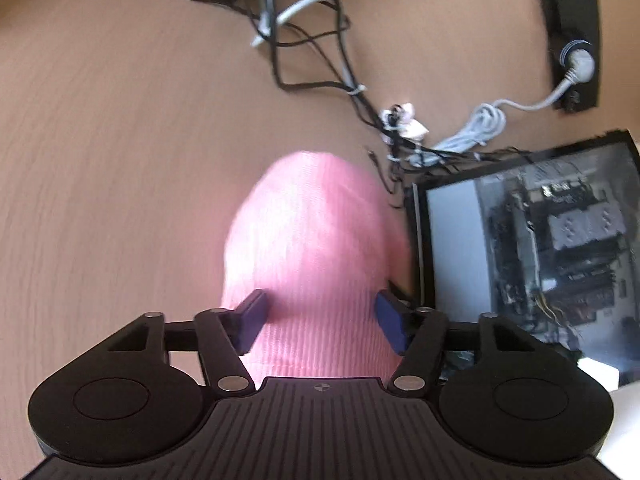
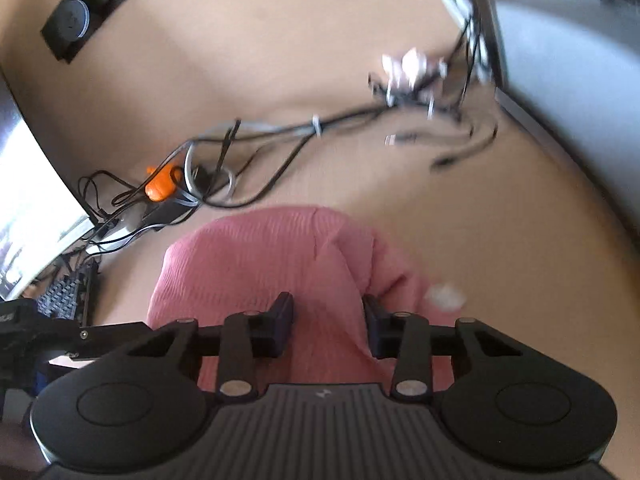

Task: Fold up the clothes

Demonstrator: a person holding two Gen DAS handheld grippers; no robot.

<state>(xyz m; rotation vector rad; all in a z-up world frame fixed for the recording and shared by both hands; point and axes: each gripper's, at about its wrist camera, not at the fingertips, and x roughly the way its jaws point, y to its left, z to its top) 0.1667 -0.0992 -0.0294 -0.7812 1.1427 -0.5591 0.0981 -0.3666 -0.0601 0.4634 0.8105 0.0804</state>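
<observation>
Left wrist view: the left tongs (image 1: 320, 320) stand parted, pink garment (image 1: 312, 240) lying between them on the tabletop (image 1: 120, 120), ungripped. Right wrist view: the right tongs (image 2: 326, 326) likewise gape over the pink garment (image 2: 256, 264)

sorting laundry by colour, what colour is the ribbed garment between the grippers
Pink garment, clearest in the left wrist view.

Pink ribbed garment (image 1: 316, 240), tan woodgrain floor (image 1: 120, 140), dark-blue tongs pads (image 1: 252, 320)
</observation>
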